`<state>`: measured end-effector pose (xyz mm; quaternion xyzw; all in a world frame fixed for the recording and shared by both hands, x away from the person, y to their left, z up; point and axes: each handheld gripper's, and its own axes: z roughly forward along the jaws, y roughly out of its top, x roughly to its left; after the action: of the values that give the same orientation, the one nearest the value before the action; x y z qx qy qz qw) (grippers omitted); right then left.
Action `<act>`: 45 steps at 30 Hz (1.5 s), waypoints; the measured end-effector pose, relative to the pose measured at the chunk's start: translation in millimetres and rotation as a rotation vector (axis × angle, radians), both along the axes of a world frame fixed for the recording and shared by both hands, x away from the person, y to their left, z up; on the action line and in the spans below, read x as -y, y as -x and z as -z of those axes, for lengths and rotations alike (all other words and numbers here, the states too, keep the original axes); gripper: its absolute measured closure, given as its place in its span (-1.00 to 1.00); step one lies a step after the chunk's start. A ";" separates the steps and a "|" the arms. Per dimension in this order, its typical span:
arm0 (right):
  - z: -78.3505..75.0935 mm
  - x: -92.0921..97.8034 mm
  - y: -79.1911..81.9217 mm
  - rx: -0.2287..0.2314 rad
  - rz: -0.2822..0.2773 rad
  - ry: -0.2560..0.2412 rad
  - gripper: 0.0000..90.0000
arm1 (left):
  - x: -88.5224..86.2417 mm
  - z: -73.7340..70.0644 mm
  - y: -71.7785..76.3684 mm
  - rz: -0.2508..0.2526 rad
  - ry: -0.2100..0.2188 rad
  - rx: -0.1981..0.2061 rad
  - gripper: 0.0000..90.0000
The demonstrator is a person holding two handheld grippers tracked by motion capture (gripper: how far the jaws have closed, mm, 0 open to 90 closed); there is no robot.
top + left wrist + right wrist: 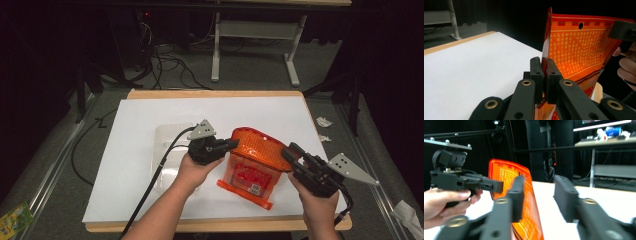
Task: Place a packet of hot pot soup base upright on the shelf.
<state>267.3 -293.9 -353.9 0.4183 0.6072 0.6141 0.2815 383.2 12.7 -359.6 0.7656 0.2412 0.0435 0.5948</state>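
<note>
My left tongs (544,75) are clamped on the near side edge of the orange pouch (579,50); in the left gripper view both black jaws press flat against the thin edge with nothing between them but the film. From the high view the left tongs (231,145) meet the pouch (252,162) at its upper left corner, my left hand (192,167) wrapped under the body.

My right tongs (539,192) stand apart. In the right gripper view the jaws show a wide gap with the white table top behind it; the left jaw overlaps the pouch (524,202) in the picture, but I cannot tell if it touches. From above, the right tongs (291,152) sit just beside the pouch's right edge, my right hand (320,205) below them.

Pouch: translucent orange, gold print, a hang hole near the top, a red label panel and a small white barcode patch low on the front. It is held up off the table (280,115), top rounded, its bottom seam toward me.

Left of the pouch, partly behind my left hand, a clear plastic tray (167,137) lies on the white surface. Right of the pouch, off the table's far corner, crumpled paper scraps (324,122) lie on the grey floor.
</note>
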 end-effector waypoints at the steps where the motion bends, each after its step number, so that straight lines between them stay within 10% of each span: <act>1: 1.5 1.9 0.4 -0.017 -0.002 0.003 0.16 | -0.3 -0.1 0.2 0.000 -0.002 0.003 0.95; 7: 19.7 5.1 0.4 -0.110 -0.065 0.038 -0.23 | -0.2 0.4 0.4 -0.004 -0.003 0.007 0.95; 14: 47.9 -6.0 -13.2 -0.214 -0.151 0.074 -0.23 | -0.4 0.1 1.8 -0.007 -0.005 0.011 0.94; 22: 56.2 -19.9 -23.2 -0.241 -0.223 0.115 0.30 | -1.8 -0.6 5.2 -0.026 -0.022 0.026 0.86; 27: 54.9 -21.4 -22.3 -0.246 -0.229 0.119 0.45 | -9.2 -1.0 7.0 -0.103 -0.103 0.042 0.17; 35: 57.3 -18.1 -21.9 -0.257 -0.234 0.098 0.57 | -57.3 0.0 9.0 -0.236 -0.191 0.081 -0.29; 45: 56.3 -20.4 -19.8 -0.250 -0.240 0.101 0.59 | -132.2 -3.7 17.7 -0.370 -0.209 0.106 -0.36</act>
<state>287.1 -273.5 -410.2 0.4015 0.7130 0.5551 0.1491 365.5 144.9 -355.9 0.7624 0.3401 0.2168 0.5061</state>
